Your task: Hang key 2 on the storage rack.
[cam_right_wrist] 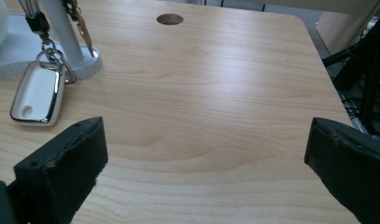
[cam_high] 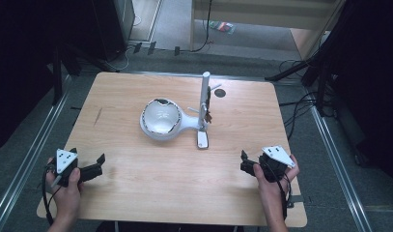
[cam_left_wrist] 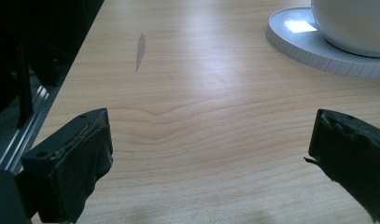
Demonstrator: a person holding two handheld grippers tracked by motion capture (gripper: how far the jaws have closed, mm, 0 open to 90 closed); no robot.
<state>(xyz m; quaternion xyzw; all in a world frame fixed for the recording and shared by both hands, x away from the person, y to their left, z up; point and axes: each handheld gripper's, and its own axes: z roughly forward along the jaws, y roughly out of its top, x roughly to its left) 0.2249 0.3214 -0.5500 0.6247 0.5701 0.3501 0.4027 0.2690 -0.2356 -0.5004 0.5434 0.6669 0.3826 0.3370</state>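
Light wooden table (cam_high: pixel 150 188) on a grey floor (cam_high: pixel 35 159), dark surroundings at both sides, cables (cam_high: pixel 300 104) beyond the far right corner.

Near the middle of the table, a white stand (cam_high: pixel 161 119): round bowl-shaped part with a shiny inside on a flat base, joined at its right to a thin upright post (cam_high: pixel 204 99). Hanging from the post, a bunch of keys (cam_high: pixel 208 115) on a ring; touching the foot of the post on the near side, flat on the wood, a white key fob (cam_high: pixel 203 139) with a chrome rim. Seen closer in the right gripper view: fob (cam_right_wrist: pixel 37 99) lying flat at the left, linked by rings to the hanging keys (cam_right_wrist: pixel 80 23), post foot (cam_right_wrist: pixel 82 58) just behind it. Small round hole (cam_high: pixel 219 93) in the tabletop, behind and to the right of the post.

At the near left edge, left gripper (cam_high: pixel 101 164) held in a hand (cam_high: pixel 64 186), jaws spread wide apart, nothing between them, pointing toward the stand but well apart from it. In the left gripper view, bare wood between the black jaws, base of the stand (cam_left_wrist: pixel 318 49) at the upper right, a dark streak (cam_left_wrist: pixel 140 49) on the wood farther ahead.

At the near right edge, right gripper (cam_high: pixel 243 161) held in the other hand (cam_high: pixel 271 181), likewise released and wide open, gripping nothing, well apart from the fob. Grey three-cornered plate on top of each gripper.
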